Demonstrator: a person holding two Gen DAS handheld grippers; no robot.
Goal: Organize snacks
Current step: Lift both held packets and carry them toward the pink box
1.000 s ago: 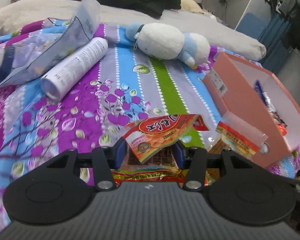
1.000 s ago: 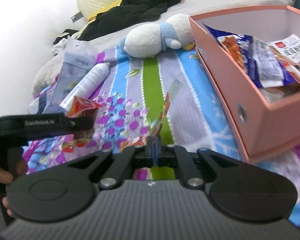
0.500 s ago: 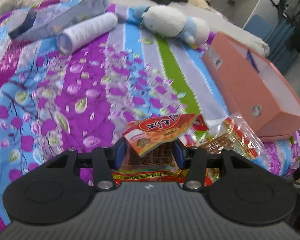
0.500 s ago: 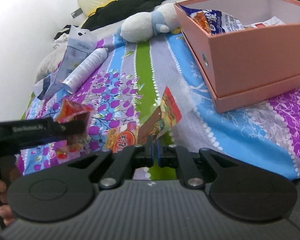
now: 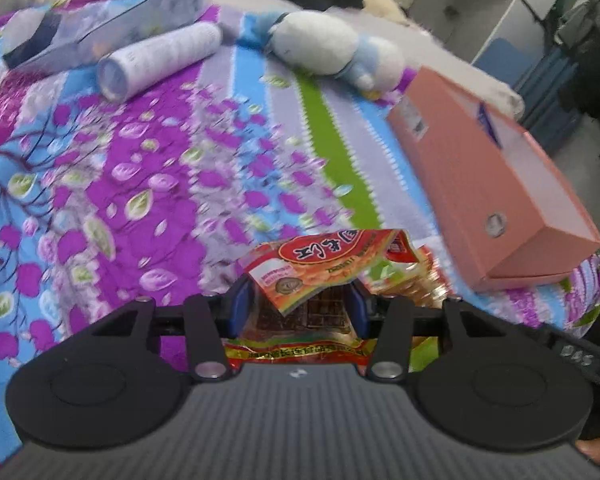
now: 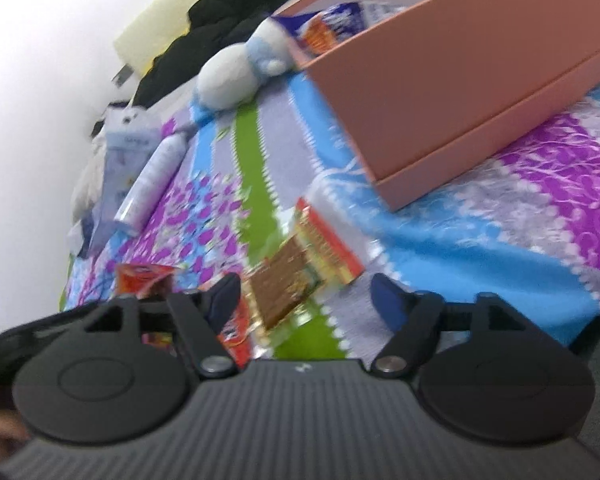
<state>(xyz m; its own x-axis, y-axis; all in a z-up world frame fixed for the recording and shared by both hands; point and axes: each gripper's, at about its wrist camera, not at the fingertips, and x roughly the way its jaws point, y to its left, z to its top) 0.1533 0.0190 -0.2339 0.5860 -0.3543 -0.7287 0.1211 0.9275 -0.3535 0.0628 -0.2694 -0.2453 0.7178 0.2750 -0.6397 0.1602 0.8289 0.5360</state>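
Note:
My left gripper (image 5: 296,304) is shut on a red and orange snack packet (image 5: 320,268), held above the bedspread. It also shows at the left of the right wrist view (image 6: 140,280). A second snack packet (image 6: 300,268), red edged with a clear window on brown pieces, lies on the bedspread between the fingers of my open right gripper (image 6: 306,296); it also shows in the left wrist view (image 5: 412,280). The pink box (image 5: 480,184) stands to the right, with snack bags (image 6: 332,28) inside it.
On the flowered bedspread (image 5: 140,168) lie a white plush toy (image 5: 332,48), a white tube (image 5: 160,60) and a pale blue pouch (image 5: 112,28). Black clothes (image 6: 228,12) lie at the bed's far end. The bed edge is close on the right.
My right gripper has opened and dropped low over the second packet. The left gripper, still holding its packet, has pulled back toward the near edge of the bed.

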